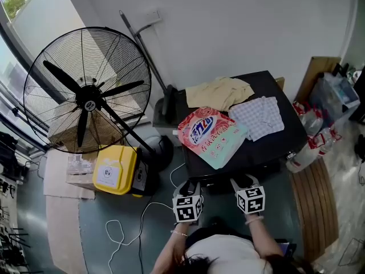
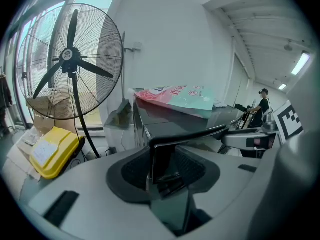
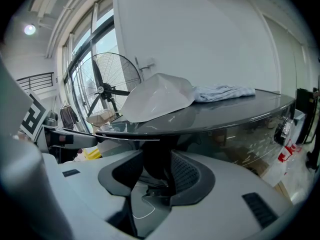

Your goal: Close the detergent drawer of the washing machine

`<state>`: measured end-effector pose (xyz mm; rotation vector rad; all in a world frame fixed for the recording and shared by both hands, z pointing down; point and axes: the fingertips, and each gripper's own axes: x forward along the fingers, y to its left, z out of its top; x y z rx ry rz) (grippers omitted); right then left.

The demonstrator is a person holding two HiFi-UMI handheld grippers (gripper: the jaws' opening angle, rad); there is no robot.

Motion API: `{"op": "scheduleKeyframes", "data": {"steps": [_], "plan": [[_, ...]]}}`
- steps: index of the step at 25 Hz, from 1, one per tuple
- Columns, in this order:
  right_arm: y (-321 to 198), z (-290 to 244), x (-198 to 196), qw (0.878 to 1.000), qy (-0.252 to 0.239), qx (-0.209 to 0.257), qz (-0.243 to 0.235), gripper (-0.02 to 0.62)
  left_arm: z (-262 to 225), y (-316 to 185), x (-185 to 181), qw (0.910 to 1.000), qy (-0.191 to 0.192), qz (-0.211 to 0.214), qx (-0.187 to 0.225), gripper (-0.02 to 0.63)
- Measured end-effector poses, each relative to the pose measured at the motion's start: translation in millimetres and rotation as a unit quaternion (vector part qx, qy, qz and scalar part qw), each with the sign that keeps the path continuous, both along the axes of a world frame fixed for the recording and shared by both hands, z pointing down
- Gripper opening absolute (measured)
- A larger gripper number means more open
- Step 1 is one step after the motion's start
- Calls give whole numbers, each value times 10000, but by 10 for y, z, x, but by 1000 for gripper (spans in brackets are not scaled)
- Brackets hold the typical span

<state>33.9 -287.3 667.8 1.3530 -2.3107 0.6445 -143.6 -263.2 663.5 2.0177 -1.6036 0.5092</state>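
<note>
The black washing machine (image 1: 274, 136) stands in front of me, seen from above in the head view. Both grippers are at its near top front edge, the left gripper (image 1: 192, 184) at the left corner and the right gripper (image 1: 239, 182) further right. In the left gripper view, a dark upright panel (image 2: 162, 159) of the machine's front, apparently the drawer's face, stands between the left gripper's (image 2: 164, 170) pads with gaps on both sides. In the right gripper view, the right gripper (image 3: 156, 171) is open just under the top's rim (image 3: 240, 111), with a dark part between its pads.
A pink and teal detergent bag (image 1: 210, 135), a beige garment (image 1: 219, 91) and a checked cloth (image 1: 259, 116) lie on the machine. A big standing fan (image 1: 85, 93) and a yellow container (image 1: 115, 169) are on the left. Cables (image 1: 122, 233) trail on the floor. Bags and bottles (image 1: 333, 96) crowd the right.
</note>
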Motion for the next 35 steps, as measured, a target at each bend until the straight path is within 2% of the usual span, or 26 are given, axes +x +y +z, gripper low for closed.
{"op": "scheduleKeyframes", "data": {"steps": [12, 17, 19, 22, 30, 35], "plan": [[3, -2, 8, 9999, -101, 2, 80, 195, -7, -5, 1, 10000, -80, -7, 17, 158], [-19, 5, 32, 9992, -236, -30, 314, 192, 17, -48, -19, 9999, -74, -104, 12, 159], [-39, 3, 63, 9980, -371, -80, 496, 147, 23, -101, -53, 9998, -59, -192, -53, 179], [-36, 7, 86, 9979, -357, -85, 530, 128, 19, -107, -58, 9998, -50, -181, -75, 179], [-52, 27, 104, 9972, -386, -25, 635, 117, 39, -114, -58, 9999, 12, -170, -24, 181], [-43, 31, 105, 9973, -518, -78, 519, 111, 41, -97, -71, 9998, -10, -173, 33, 179]]}}
